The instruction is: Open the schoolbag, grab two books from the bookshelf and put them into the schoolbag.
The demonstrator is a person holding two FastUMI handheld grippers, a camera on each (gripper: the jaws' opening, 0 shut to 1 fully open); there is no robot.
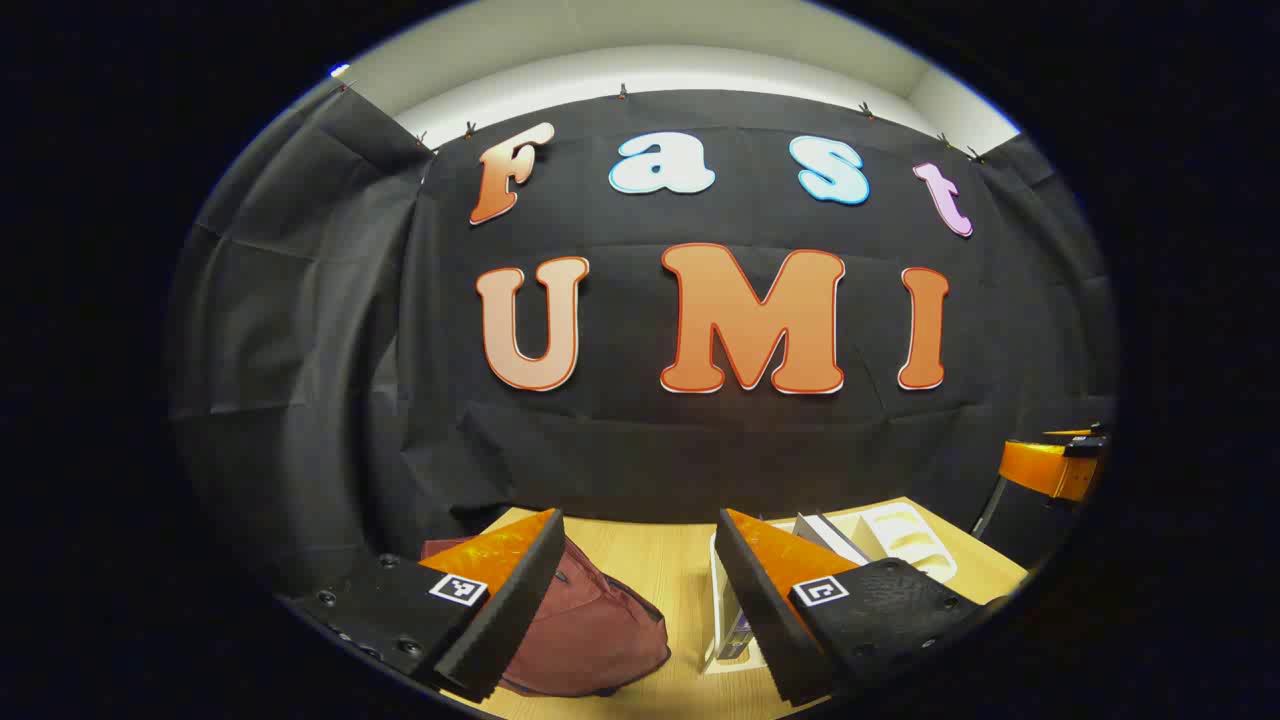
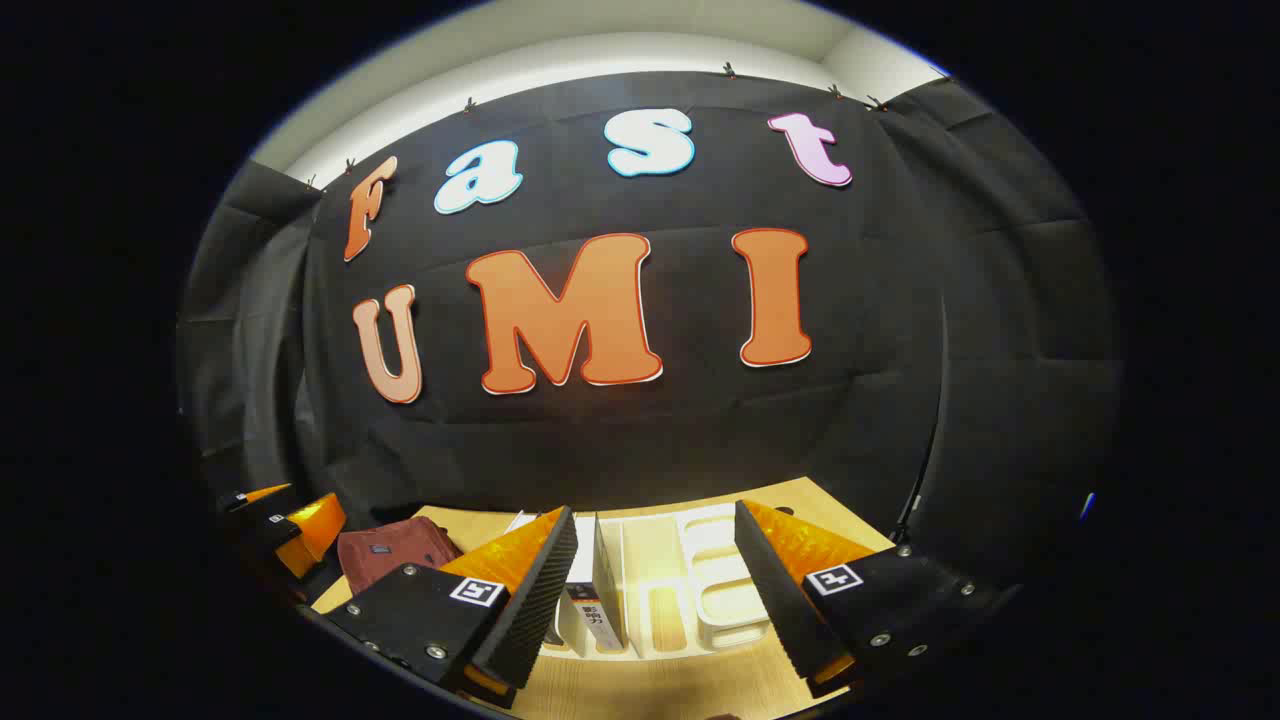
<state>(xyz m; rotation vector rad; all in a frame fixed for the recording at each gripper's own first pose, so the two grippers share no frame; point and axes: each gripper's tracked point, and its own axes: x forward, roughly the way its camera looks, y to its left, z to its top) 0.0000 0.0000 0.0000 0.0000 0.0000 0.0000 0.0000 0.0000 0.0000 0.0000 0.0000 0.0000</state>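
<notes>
The left gripper point(image 1: 640, 590) hangs above the wooden table point(image 1: 670, 560), fingers spread wide, holding nothing; the maroon schoolbag point(image 1: 590, 630) lies below it, beside the white bookshelf point(image 1: 900, 535); the right gripper point(image 2: 655, 590) gapes empty before the upright books point(image 2: 590, 600).

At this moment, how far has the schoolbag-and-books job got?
Nothing looks done: the maroon schoolbag lies on the wooden table, with no opening visible. Nothing is in hand; the left gripper and right gripper hover open. Books stand in the white bookshelf. Opening, grabbing and packing remain.
</notes>
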